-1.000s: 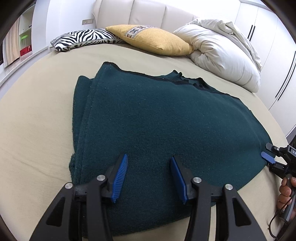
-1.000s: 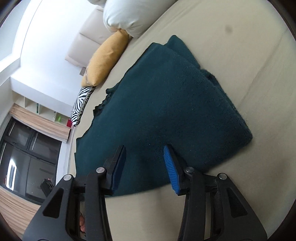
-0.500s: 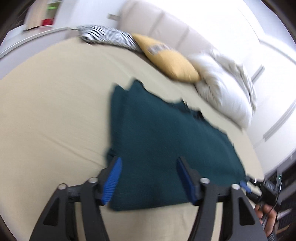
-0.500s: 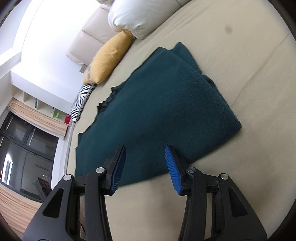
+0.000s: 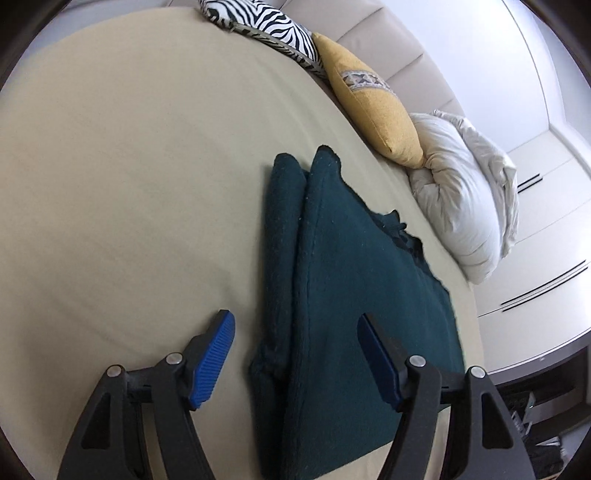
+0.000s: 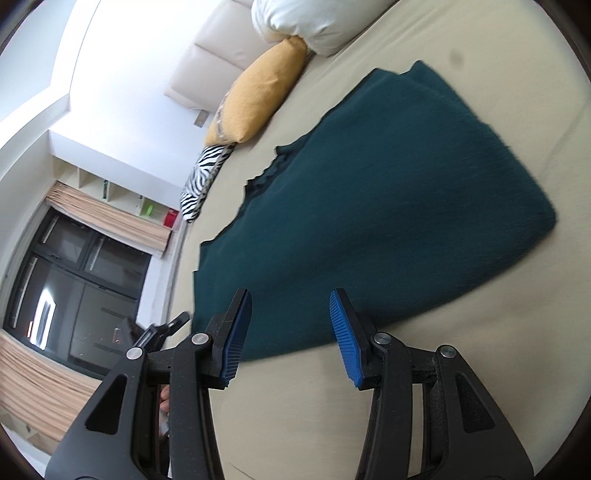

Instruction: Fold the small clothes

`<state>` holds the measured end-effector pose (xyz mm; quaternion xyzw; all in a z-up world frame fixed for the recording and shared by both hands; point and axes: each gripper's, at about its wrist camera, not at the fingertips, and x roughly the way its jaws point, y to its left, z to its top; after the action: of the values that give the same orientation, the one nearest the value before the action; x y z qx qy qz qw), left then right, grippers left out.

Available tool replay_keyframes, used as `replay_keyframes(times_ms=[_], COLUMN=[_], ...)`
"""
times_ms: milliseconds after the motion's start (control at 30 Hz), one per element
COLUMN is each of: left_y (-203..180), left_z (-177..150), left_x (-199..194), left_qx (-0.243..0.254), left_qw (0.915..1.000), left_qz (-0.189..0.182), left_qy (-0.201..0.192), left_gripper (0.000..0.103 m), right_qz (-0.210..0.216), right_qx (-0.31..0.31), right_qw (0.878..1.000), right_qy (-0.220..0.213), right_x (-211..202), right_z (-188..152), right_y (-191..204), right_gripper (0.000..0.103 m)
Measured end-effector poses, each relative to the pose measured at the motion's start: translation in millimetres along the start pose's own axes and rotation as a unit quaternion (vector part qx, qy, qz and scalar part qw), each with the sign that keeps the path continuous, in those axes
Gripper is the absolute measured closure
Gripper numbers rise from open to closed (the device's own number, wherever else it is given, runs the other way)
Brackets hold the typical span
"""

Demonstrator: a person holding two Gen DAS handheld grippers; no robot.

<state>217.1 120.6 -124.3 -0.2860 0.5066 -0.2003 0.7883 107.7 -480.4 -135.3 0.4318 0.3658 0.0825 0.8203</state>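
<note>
Both jaws released over teal sweater (image 5: 362, 306); only right view shows the window (image 6: 74, 280).

1. Folded garment (image 5: 354, 295) lies flat on the bed (image 5: 129, 184), mid-bed, apart from the pillows.
2. Along the bed's head edge, three in a row against the headboard (image 5: 384, 44): striped pillow (image 5: 266, 22), cushion (image 5: 373, 107), bundled duvet (image 5: 465, 199), each touching the next.
3. Garment's folded edge faces the open side of the bed; a narrower folded layer (image 5: 282, 240) sits beside the main panel.
4. Wardrobe (image 5: 546, 266) stands past the bed edge on the duvet side.
5. Window (image 6: 70, 280) and shelves (image 6: 122, 199) stand past the opposite edge, striped-pillow side.
</note>
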Motion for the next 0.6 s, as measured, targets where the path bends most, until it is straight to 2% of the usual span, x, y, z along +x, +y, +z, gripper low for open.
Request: replay_keyframes(times_ms=[33,67,133,233,300,367,600], left_y=[1,1,5,9,11,12,4], left_z=[2,3,1,0,1,2,1], left_x=[1,2,6,6,6,6,-1], left_qx=[-0.006,-0.008,-0.020,-0.028,-0.032,-0.033,-0.010], left_qw=[1.0000,0.9999,0.9991,0.9985,0.9982,0.9978,0.9986], left_qz=[-0.006,-0.010,-0.022,-0.031,-0.031,-0.036,-0.041], left_qy=[0.005,0.010,0.029,0.036,0.040,0.044,0.033], left_gripper=[0.038,0.049,0.065,0.068,0.078,0.083,0.086], right_qz=[0.005,0.008,0.012,0.015,0.017,0.016,0.014], right_qx=[-0.002,-0.005,-0.012,-0.030,-0.044,-0.062,-0.102], right_qw=[1.000,1.000,1.000,0.999,0.998,0.997,0.989], right_qy=[0.002,0.004,0.011,0.022,0.034,0.050,0.105], right_x=[1,3,8,19,30,45,108], right_z=[0,0,2,5,8,9,10], right_y=[3,7,15,32,45,59,103], right_gripper=[0.060,0.060,0.060,0.060,0.060,0.060,0.060])
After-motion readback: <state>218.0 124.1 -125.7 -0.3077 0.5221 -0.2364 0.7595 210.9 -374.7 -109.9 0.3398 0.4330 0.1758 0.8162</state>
